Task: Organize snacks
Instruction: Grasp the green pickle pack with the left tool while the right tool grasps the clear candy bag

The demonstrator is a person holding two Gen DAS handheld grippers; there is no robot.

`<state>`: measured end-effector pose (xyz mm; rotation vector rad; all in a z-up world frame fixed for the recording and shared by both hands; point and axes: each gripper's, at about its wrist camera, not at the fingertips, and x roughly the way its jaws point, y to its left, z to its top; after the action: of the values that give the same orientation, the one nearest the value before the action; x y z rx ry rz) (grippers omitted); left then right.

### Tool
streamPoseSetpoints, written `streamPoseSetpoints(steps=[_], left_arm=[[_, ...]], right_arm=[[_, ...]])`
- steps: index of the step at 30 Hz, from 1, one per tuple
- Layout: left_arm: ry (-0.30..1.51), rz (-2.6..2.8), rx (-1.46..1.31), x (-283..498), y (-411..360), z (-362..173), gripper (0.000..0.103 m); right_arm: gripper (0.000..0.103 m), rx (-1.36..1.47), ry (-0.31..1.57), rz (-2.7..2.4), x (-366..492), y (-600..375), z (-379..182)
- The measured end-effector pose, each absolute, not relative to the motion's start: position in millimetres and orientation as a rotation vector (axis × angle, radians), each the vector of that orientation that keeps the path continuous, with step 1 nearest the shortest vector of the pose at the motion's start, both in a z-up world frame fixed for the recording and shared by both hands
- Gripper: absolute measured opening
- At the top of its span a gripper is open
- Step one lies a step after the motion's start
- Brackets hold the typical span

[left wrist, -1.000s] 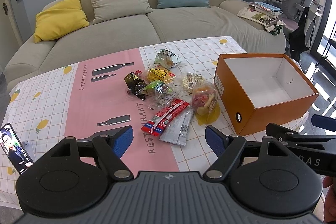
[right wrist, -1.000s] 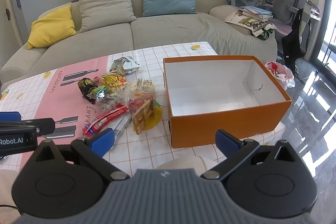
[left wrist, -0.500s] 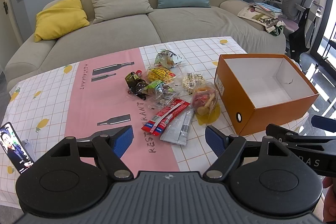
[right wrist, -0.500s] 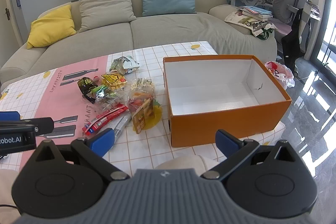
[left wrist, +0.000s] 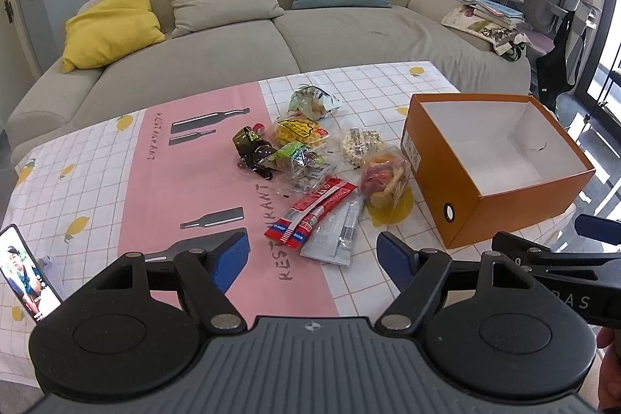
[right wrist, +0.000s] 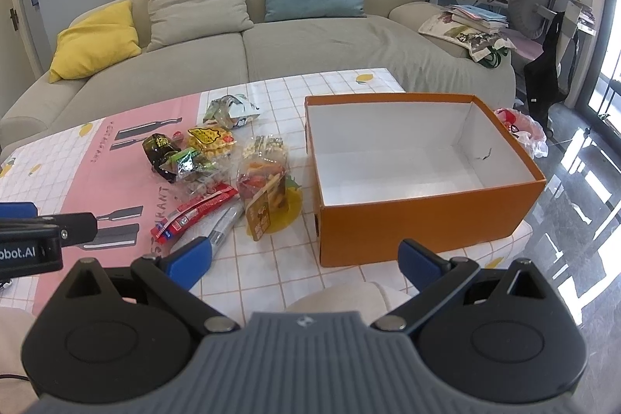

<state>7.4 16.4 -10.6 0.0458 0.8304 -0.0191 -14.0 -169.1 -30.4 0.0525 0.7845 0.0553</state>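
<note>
A heap of snack packets [left wrist: 310,161] lies mid-table: a red packet [left wrist: 310,212], a silver packet [left wrist: 337,235], a clear bag of colourful sweets [left wrist: 384,177], a yellow packet [left wrist: 300,132] and a dark one [left wrist: 250,146]. An empty orange box [left wrist: 493,200] with a white inside stands to their right. The heap [right wrist: 217,165] and the box [right wrist: 419,220] also show in the right wrist view. My left gripper [left wrist: 312,260] is open and empty, just short of the red and silver packets. My right gripper [right wrist: 304,260] is open and empty, before the box's near left corner.
A phone [left wrist: 25,278] with a lit screen leans at the table's near left edge. A grey sofa [left wrist: 252,37] with cushions stands behind the table. A cluttered desk and chair [right wrist: 543,6] are at the far right. A pink bag [right wrist: 524,134] lies on the floor beyond the box.
Both grippers have barely shifted; both stay open. The snacks and the box have not moved.
</note>
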Motion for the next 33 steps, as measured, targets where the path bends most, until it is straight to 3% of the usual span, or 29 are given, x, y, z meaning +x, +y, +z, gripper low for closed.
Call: streamPoseSetpoints(steps=[15,25,33], left_arm=[[0.862,0.017,-0.051,31.6,54.1,-26.9,0.089],[0.894,0.0,-0.068,63.9,74.6,-45.7,0.089],[0.889,-0.071,-0.049,120.9,77.9,-58.2,0.089]], right_arm=[[0.099,0.044,0.743,0.1,6.9,-153.3,-37.2],[0.071,0.015,0.842,0.201,56.5,-120.9,-61.8],[0.071,-0.073,0.876,0.229,117.1,-104.7,-82.3]])
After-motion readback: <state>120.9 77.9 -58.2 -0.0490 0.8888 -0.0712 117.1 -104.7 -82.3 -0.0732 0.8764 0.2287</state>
